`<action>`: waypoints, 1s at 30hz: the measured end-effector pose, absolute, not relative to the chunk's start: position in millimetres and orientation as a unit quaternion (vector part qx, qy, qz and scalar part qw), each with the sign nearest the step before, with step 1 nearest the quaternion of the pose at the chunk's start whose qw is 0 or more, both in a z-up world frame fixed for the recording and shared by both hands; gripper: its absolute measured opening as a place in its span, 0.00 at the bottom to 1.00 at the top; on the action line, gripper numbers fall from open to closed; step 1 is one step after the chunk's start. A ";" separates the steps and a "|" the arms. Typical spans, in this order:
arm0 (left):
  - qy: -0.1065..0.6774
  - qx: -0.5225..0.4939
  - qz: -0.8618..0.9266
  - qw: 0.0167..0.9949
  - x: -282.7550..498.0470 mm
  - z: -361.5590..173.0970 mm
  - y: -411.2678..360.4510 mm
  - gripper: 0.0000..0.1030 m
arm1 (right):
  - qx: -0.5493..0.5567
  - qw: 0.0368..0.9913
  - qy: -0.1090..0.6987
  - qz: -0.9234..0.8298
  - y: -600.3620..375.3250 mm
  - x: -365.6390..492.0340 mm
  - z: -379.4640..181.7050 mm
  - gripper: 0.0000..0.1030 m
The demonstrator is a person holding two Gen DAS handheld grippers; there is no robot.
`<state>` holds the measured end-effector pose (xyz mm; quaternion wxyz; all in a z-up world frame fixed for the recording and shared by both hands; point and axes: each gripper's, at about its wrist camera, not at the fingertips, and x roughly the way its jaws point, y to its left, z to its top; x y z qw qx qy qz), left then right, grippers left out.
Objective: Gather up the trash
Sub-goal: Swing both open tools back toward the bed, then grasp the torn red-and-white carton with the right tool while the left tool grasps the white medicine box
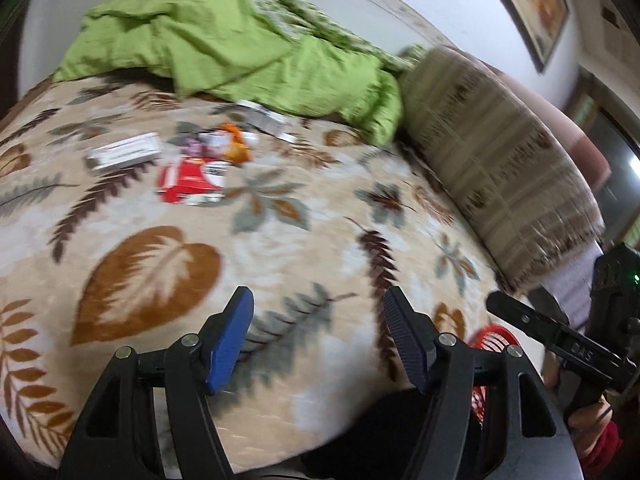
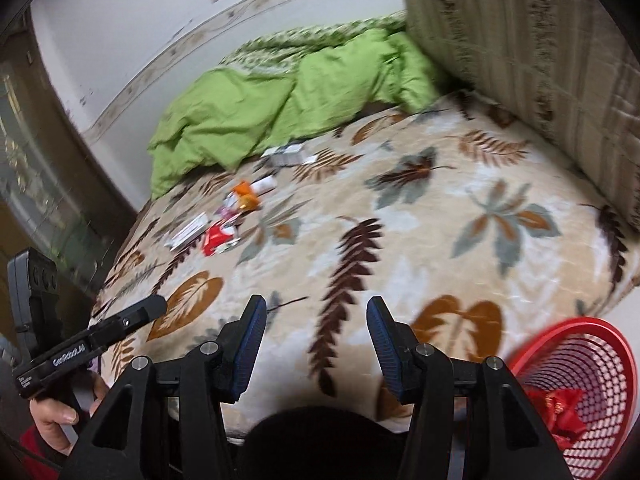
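Trash (image 1: 192,160) lies scattered on the bed (image 1: 280,240), a leaf-patterned spread that fills both views and serves as the landmark. At the bed's far side a green quilt (image 1: 224,40) is heaped against the wall, and a striped bolster (image 1: 492,152) lies along the bed's right edge beside the quilt. Off the bed's near right corner stands a red basket (image 2: 580,380) with a red wrapper (image 2: 560,412) already inside. The litter sits well up the bed, just in front of the quilt: a white box (image 1: 124,152) to the left, a red carton (image 1: 192,182) beside it, an orange wrapper (image 1: 236,144) just behind the carton, and a pale packet (image 1: 268,120) nearest the quilt; blur hides finer detail. The left gripper (image 1: 318,344) hangs over the bed's near edge, jaws parted about halfway with nothing between them. The right gripper (image 2: 316,348) hangs over the same edge, close to the basket, jaws likewise parted and empty.
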<state>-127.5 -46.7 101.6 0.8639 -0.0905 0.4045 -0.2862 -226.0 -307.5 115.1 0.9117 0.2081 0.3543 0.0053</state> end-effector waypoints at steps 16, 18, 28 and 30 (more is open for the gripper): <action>0.395 -0.139 -0.127 0.899 -66.1 56.2 45.8 0.64 | 0.186 0.889 0.404 0.107 -239.9 -132.5 103.8 0.54; 0.398 -0.143 -0.118 0.899 -61.9 50.4 49.9 0.64 | 0.199 0.881 0.413 0.121 -234.6 -109.7 98.9 0.54; 0.414 -0.165 -0.113 0.888 -48.2 37.2 57.3 0.64 | 0.225 0.849 0.451 0.158 -210.3 21.5 54.8 0.54; 0.417 -0.165 -0.115 0.886 -46.9 35.1 57.3 0.64 | 0.230 0.847 0.455 0.150 -208.6 48.5 43.0 0.54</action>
